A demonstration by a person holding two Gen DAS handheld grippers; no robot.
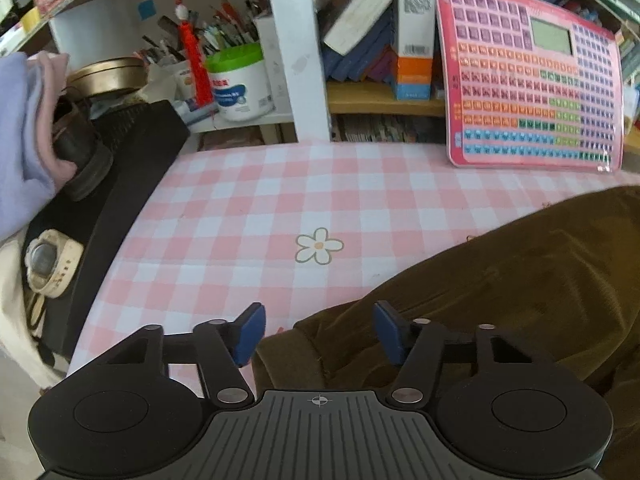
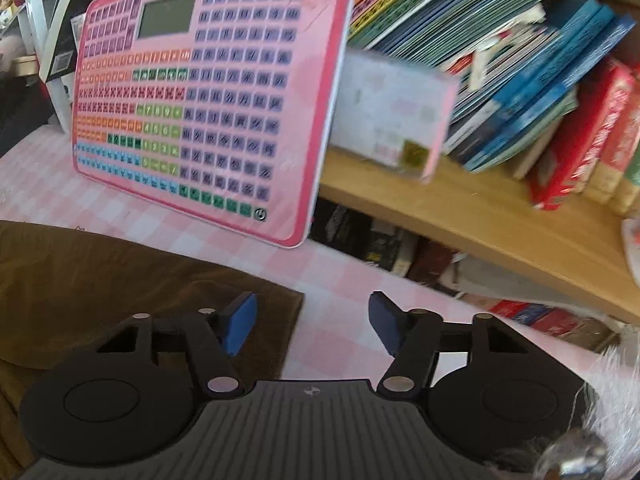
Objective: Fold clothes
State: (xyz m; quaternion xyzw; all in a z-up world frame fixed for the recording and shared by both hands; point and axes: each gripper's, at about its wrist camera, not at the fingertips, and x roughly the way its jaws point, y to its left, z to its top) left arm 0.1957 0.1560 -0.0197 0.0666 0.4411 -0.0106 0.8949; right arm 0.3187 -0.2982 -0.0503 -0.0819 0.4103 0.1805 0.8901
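A dark brown garment (image 1: 500, 272) lies on the pink checked tablecloth (image 1: 248, 216), filling the right and near part of the left wrist view. My left gripper (image 1: 318, 334) is open, its blue pads (image 1: 250, 334) straddling the garment's near left edge without closing on it. In the right wrist view the same brown garment (image 2: 100, 280) lies at the left, its right edge ending just under the left pad. My right gripper (image 2: 312, 326) is open over that edge and the bare tablecloth (image 2: 340, 292), holding nothing.
A pink keypad toy board (image 1: 528, 76) (image 2: 208, 100) leans against the bookshelf at the back. Books (image 2: 520, 80) crowd a wooden shelf (image 2: 480, 220). On the left are a black stand (image 1: 120, 184), a watch (image 1: 50, 264), folded lilac cloth (image 1: 20, 140) and a pen tub (image 1: 240, 80).
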